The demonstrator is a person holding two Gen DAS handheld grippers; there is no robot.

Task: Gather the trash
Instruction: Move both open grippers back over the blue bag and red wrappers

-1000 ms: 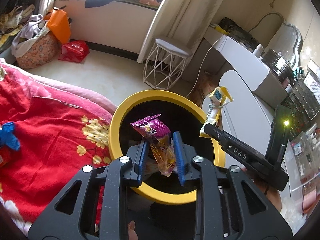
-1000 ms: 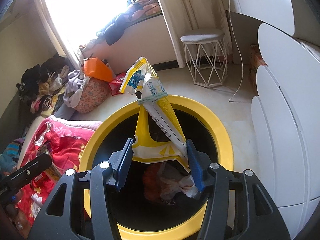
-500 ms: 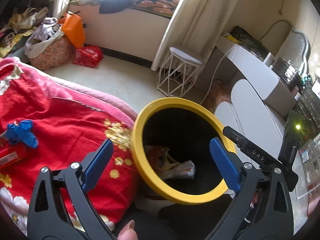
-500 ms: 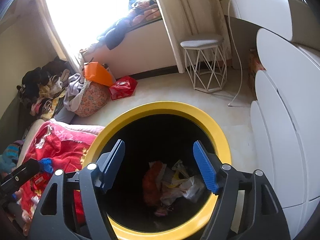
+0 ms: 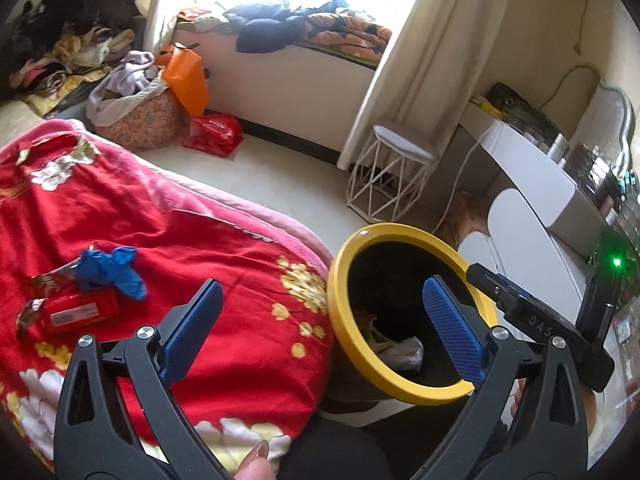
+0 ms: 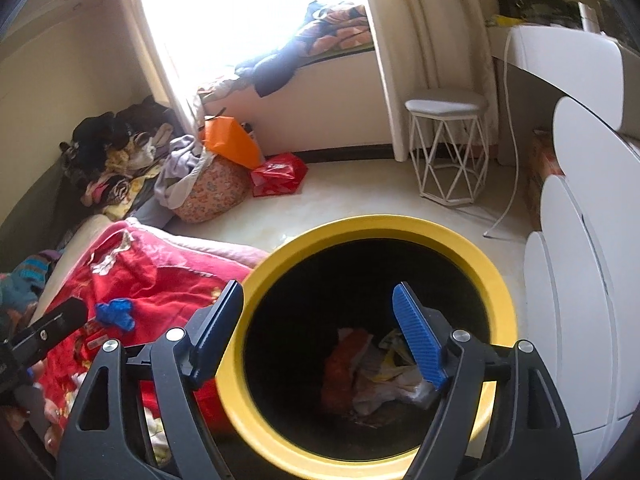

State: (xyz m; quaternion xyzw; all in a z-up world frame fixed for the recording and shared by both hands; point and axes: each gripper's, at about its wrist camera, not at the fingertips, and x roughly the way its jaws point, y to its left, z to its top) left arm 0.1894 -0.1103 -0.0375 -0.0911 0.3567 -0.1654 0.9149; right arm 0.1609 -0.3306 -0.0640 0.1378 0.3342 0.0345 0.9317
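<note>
crumpled wrappers lie at the bottom of a black bin with a yellow rim, which stands on the pale floor just beside the near edge of a red flowered blanket. more trash waits on that blanket, to the left of the bin: a crumpled blue glove touching a flat red packet. the right gripper hangs over the bin's mouth, its blue-padded jaws spread wide and holding nothing. the left gripper is likewise spread and empty, one pad over the blanket, the other over the bin's rim. farther off, a white wire-frame stool stands near a cream curtain, a white rounded cabinet fills the right side, and a red plastic bag lies on the floor beside a flowered basket of clothes with an orange bag against it. bedding is piled on the far window ledge.
</note>
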